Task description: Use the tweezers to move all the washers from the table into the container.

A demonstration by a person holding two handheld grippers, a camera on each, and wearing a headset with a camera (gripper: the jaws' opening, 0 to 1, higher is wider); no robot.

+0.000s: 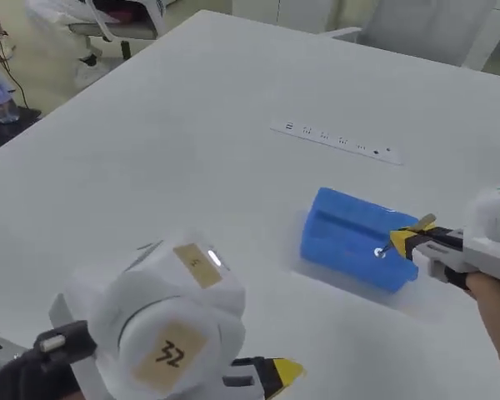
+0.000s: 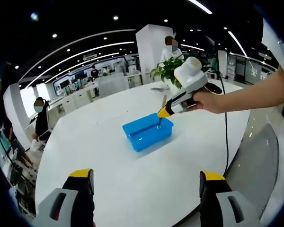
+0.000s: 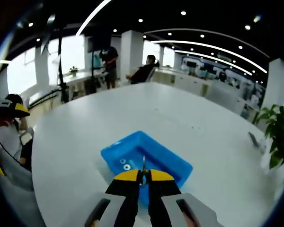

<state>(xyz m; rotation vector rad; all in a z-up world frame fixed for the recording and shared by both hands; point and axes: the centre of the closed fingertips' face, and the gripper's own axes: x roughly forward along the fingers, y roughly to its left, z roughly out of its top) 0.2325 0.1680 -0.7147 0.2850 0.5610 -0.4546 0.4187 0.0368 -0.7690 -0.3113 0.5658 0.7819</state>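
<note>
The right gripper (image 3: 143,175) has its two jaws pressed together on the tweezers (image 3: 143,164), which it grips at their back end. The tweezers continue the line of the jaws forward, so their long axis is the axis of the gripper itself. Their thin tip points down into the blue container (image 3: 114,152). Whether the tip carries a washer at this moment I cannot tell, because it is too fine in the pictures.

The container stands on the white desk (image 1: 192,125), directly under the tip of the tweezers. In the head view its long side runs roughly left to right, toward the right gripper, which comes over it from the right end. In the right gripper view the box lies obliquely to the jaws, with one corner toward them. On its floor, a little left of the tip, lie two washers (image 3: 127,167), flat and close to each other.

The left gripper (image 2: 146,182) has its jaws wide apart and holds nothing. It hangs above the near part of the desk, well apart from the container, so the right hand is clearly the nearer one.

Further on the desk, beyond the container, lies a white power strip (image 1: 337,140).

I judge that the coming move depends on the tip being over the inside of the box, which it is.
</note>
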